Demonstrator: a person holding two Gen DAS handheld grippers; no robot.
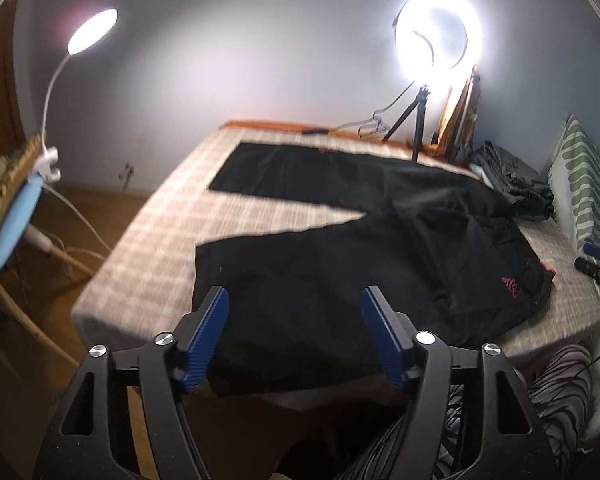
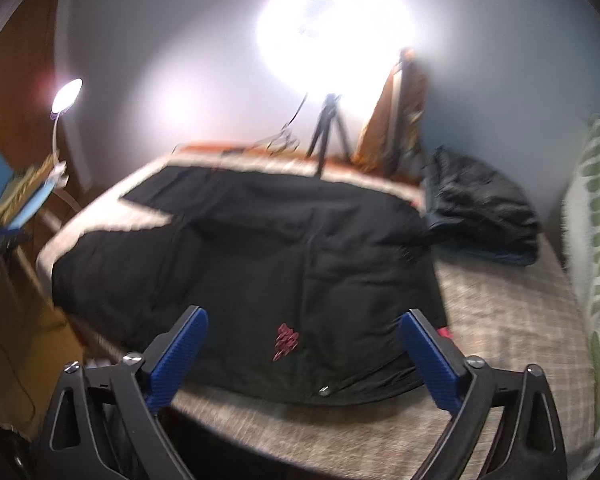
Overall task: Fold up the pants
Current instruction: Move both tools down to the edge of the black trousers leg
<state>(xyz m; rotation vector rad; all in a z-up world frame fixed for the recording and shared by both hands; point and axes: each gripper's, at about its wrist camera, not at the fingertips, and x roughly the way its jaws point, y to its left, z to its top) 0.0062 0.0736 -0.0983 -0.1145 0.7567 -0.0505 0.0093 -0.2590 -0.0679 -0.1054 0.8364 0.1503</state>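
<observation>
Black pants [image 1: 340, 240] spread flat (checked bed [image 1: 148, 240])

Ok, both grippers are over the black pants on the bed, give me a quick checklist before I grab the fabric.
1. Black pants spread flat, legs apart on the bed: ok.
2. Left gripper open, nothing between the jaws: ok.
3. Right gripper open, nothing held: ok.
4. Left gripper over the near leg hem: ok.
5. Right gripper over the waist by the red logo: ok.
6. Dark clothes pile clear of the pants: cannot tell, edges look close.
</observation>
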